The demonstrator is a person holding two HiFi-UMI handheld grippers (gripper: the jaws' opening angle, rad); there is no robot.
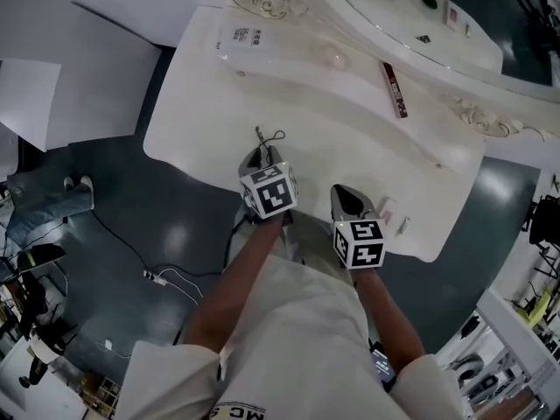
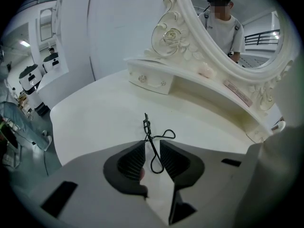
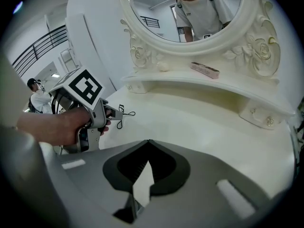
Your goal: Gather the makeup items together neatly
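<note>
A black eyelash curler [image 1: 270, 137] lies on the white vanity table [image 1: 350, 151] near its front edge. My left gripper [image 1: 262, 157] points down at it, jaws apart. In the left gripper view the curler [image 2: 147, 126] has its handle loop lying between the open left gripper [image 2: 152, 144] jaws, and the pads do not press it. My right gripper [image 1: 348, 196] hovers to the right over the table, shut and empty [image 3: 148, 142]. From there the left gripper [image 3: 113, 114] and the curler [image 3: 125, 113] show at the left. A pink-red flat box [image 1: 394, 88] and a small round pale item [image 1: 332, 58] lie on the raised shelf.
An oval mirror [image 1: 420, 16] in an ornate white frame stands behind the shelf. Small drawers [image 2: 149, 80] sit under the shelf ends. Two small white items [image 1: 386, 208] lie by the right gripper near the table's front edge. Dark floor with cables [image 1: 162, 276] lies below.
</note>
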